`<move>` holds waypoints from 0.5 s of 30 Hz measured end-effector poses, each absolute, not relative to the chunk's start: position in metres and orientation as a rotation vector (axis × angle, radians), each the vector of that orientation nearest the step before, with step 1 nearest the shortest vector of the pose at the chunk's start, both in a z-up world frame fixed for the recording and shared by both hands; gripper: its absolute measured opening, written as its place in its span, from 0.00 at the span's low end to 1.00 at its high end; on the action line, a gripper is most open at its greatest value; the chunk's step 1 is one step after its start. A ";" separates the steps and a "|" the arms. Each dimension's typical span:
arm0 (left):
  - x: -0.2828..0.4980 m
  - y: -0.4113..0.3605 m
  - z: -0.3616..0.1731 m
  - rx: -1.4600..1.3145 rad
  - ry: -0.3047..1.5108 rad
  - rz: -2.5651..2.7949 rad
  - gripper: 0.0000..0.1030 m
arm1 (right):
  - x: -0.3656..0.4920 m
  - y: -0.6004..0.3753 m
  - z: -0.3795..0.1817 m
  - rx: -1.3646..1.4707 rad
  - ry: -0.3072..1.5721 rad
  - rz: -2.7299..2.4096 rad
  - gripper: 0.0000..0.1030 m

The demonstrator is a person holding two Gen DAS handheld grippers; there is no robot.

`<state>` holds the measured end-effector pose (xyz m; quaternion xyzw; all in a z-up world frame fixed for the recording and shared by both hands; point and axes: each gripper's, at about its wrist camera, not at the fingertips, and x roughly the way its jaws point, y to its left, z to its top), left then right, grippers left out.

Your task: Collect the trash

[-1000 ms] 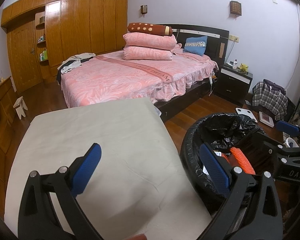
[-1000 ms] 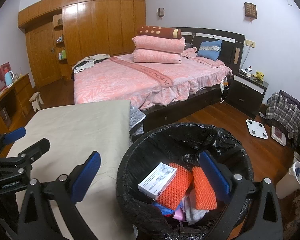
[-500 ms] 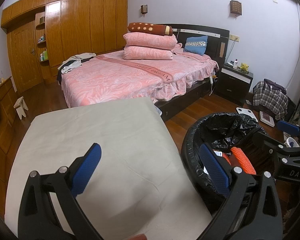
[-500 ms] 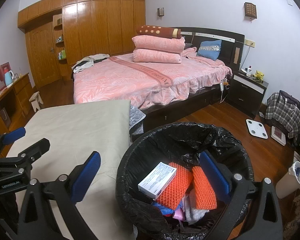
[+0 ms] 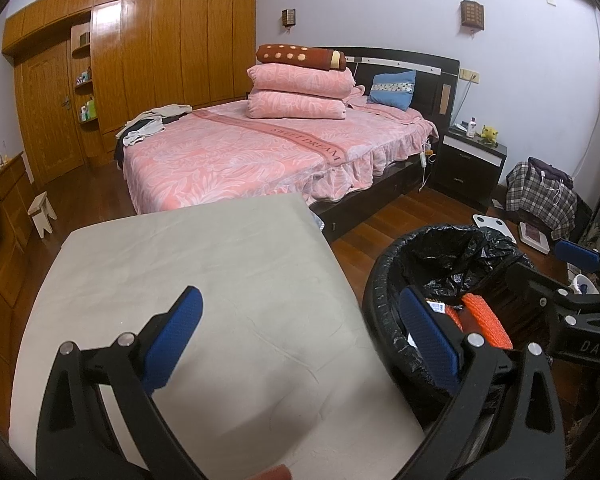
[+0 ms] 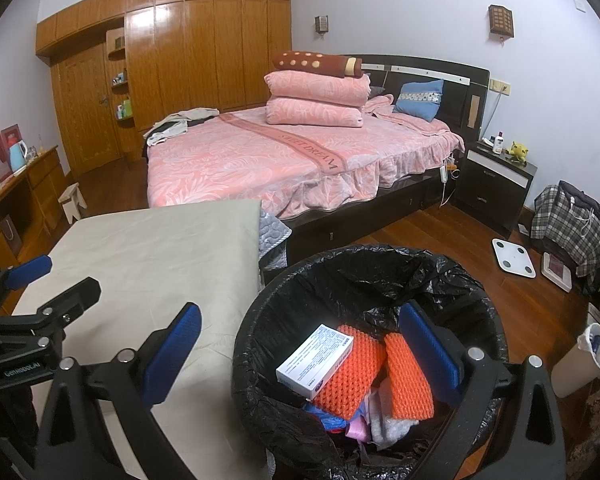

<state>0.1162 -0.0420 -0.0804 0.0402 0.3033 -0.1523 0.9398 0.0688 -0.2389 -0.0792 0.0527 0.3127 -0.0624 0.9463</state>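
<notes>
The left tool (image 5: 300, 336) is spread wide with nothing between its blue pads, hanging over the bare beige counter (image 5: 204, 280). The right tool (image 6: 300, 344) is spread just as wide and empty, its right finger over the trash bin (image 6: 260, 320), its left finger over the counter's right edge. On the right tool's black frame, seen from the left wrist camera, the letters "DAS" can be read.

The bin stands on the wooden floor just right of the counter, lined with a black plastic bag (image 6: 380, 276). Inside it lie a white medicine box (image 6: 315, 360) with blue and red print too small to read, resting on two orange knitted pieces (image 6: 408, 376), with what look like pink and blue scraps underneath.

Beyond the counter stands a bed (image 6: 260, 160) whose pink cover carries a band reading "SWEET DREAM". A white bathroom scale (image 6: 514, 258) lies on the floor at right, near a dark nightstand (image 6: 496, 184).
</notes>
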 end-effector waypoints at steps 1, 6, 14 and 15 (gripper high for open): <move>0.116 -0.042 -0.080 0.082 0.618 -0.311 0.93 | 0.068 -0.238 -0.079 0.109 0.637 -0.126 0.94; 0.116 -0.042 -0.080 0.082 0.617 -0.311 0.93 | 0.069 -0.239 -0.079 0.107 0.637 -0.127 0.94; 0.116 -0.041 -0.081 0.082 0.620 -0.311 0.93 | 0.069 -0.241 -0.080 0.107 0.638 -0.129 0.94; 0.116 -0.041 -0.081 0.082 0.619 -0.310 0.93 | 0.069 -0.241 -0.079 0.106 0.636 -0.129 0.94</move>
